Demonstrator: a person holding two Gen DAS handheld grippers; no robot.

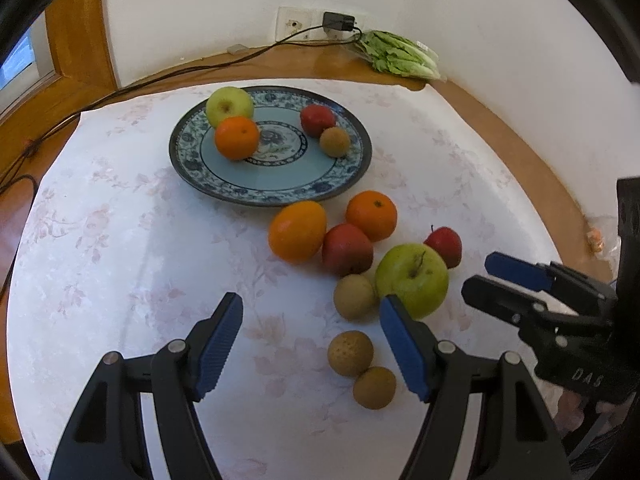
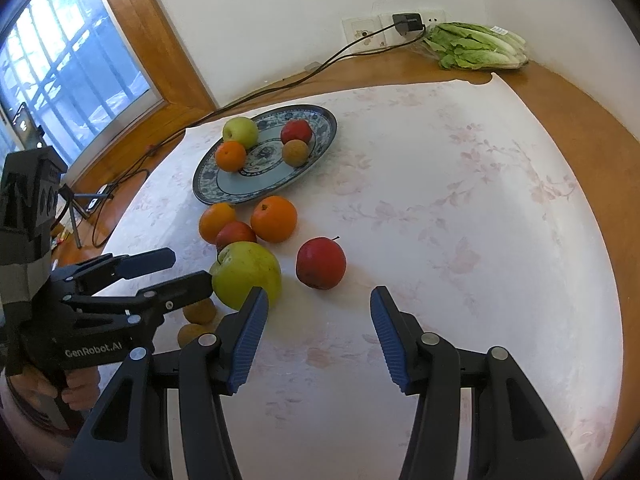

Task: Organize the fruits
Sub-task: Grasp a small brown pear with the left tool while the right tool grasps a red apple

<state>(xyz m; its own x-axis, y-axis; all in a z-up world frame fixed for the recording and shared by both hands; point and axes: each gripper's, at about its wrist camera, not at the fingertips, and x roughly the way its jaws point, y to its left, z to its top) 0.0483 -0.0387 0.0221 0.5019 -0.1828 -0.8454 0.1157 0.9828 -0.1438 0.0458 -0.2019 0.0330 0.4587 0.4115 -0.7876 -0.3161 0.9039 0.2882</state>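
Note:
A blue patterned plate [image 1: 224, 184] [image 2: 216, 188] holds a green apple [image 1: 229, 105], an orange [image 1: 237, 138], a red fruit [image 1: 317, 119] and a small brown fruit [image 1: 335, 142]. Loose on the cloth lie two oranges [image 1: 297, 231] [image 1: 371, 215], two red apples [image 1: 347, 249] [image 1: 444, 245], a big green apple [image 1: 412, 280] [image 2: 245, 274] and three small brown fruits [image 1: 354, 297] [image 1: 350, 353] [image 1: 374, 387]. My left gripper [image 1: 311, 346] is open and empty, just left of the brown fruits. My right gripper [image 2: 318, 336] is open and empty, below the red apple [image 2: 321, 263].
A floral white cloth [image 1: 120, 260] covers the round wooden table [image 2: 580, 128]. Bagged lettuce [image 1: 400, 56] [image 2: 476, 46] lies at the back by the wall. A black cable [image 1: 160, 76] runs from a wall plug [image 1: 338, 22] across the left edge. A window [image 2: 60, 72] is at the left.

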